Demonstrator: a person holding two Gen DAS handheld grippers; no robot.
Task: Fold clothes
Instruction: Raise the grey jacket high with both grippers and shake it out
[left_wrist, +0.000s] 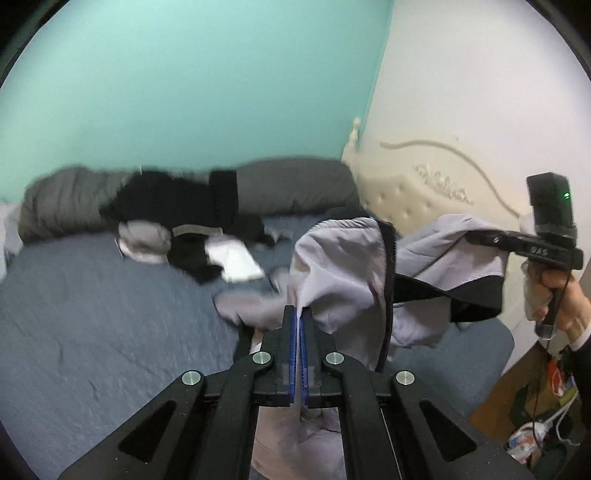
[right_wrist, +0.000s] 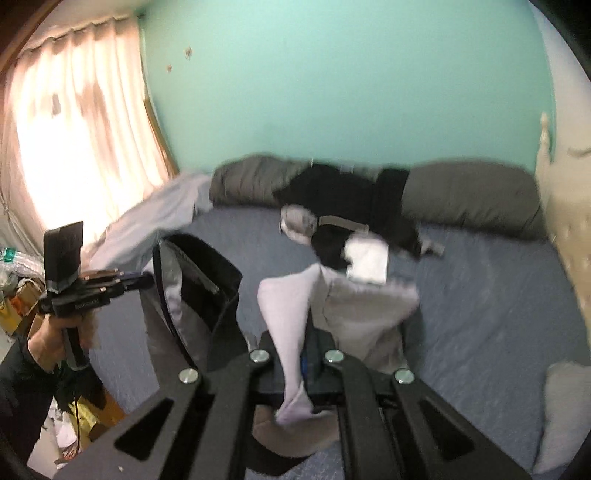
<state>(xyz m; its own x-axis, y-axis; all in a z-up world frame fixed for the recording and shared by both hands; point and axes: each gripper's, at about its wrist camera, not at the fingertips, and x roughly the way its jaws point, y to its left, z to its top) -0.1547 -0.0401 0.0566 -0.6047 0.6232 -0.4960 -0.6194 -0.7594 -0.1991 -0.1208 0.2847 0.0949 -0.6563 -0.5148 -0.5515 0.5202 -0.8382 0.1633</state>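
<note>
Both the left gripper (left_wrist: 299, 314) and right gripper (right_wrist: 308, 332) are gripping a grey garment (left_wrist: 343, 258), hanging above the near side of the bed (left_wrist: 92, 314). Keeping both edges taut and level should be helping it spread flat.

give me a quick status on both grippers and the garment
Left gripper and right gripper both shut on the grey garment. Garment hangs between them above the bed. Clothes pile beyond, nothing blocking.

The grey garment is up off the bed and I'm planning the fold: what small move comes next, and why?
Probably draw the two claws apart to stretch it flat. The left claw and right claw each pinch the grey garment, which sags crumpled between them above the bed.
</note>
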